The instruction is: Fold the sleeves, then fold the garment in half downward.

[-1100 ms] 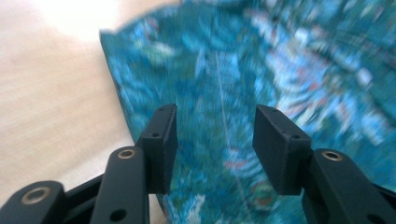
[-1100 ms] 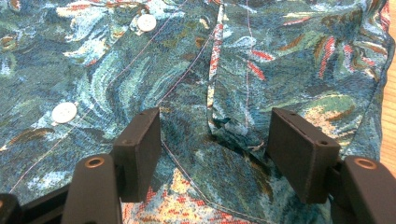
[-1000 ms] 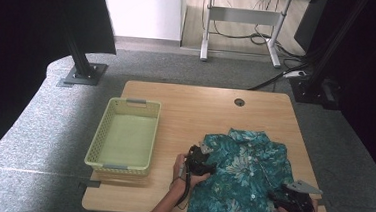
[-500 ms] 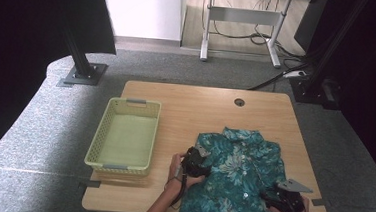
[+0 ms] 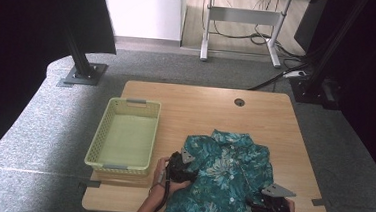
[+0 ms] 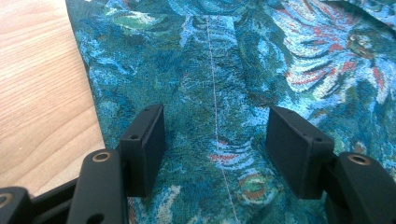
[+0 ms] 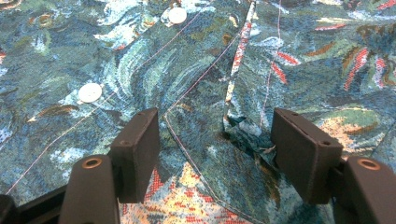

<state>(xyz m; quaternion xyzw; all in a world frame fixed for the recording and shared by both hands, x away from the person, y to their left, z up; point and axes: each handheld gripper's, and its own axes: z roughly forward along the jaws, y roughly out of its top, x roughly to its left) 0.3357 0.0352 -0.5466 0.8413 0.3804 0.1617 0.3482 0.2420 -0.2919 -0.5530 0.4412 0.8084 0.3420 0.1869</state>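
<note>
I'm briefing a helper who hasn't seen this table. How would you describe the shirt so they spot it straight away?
Start at the wooden table. On its left side stands a pale yellow-green basket; the shirt lies flat to the right of it, at the near edge. It is the only cloth there: teal, with a leafy tropical print and white buttons.

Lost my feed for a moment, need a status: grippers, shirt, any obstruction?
Left gripper open, jaws just widened, over shirt. Right gripper open above the button placket. Shirt flat on table. Basket sits apart, nothing blocking.
</note>
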